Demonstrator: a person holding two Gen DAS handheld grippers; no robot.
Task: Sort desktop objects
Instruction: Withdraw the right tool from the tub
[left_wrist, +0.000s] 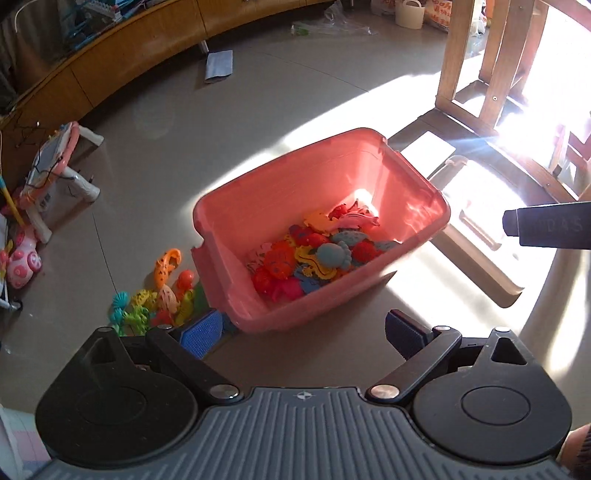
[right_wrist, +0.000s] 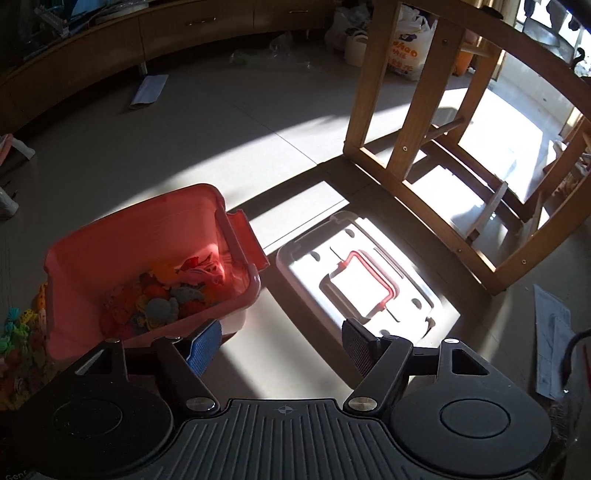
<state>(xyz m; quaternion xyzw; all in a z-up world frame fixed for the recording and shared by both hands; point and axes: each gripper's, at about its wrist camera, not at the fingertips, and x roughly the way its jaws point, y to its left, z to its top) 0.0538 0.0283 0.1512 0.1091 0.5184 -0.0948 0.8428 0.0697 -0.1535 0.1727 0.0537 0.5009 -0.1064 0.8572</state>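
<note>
A pink plastic bin (left_wrist: 258, 206) stands on the floor with several colourful sea-animal toys (left_wrist: 317, 254) inside; it also shows in the right wrist view (right_wrist: 110, 251). More such toys (left_wrist: 159, 295) lie in a heap on the floor left of the bin. My left gripper (left_wrist: 306, 332) is open and empty, just in front of the bin. My right gripper (right_wrist: 284, 343) is open and empty, to the right of the bin; one of its fingers (left_wrist: 546, 225) shows at the right edge of the left wrist view. The bin's white lid (right_wrist: 354, 280) with a red handle lies right of the bin.
A wooden chair frame (right_wrist: 417, 122) stands behind the lid. A long wooden cabinet (left_wrist: 122, 55) runs along the back. A pink toy drawing board (left_wrist: 55, 162) and other toys sit at far left. Papers (right_wrist: 554, 332) lie at right. Strong sunlight washes out the floor.
</note>
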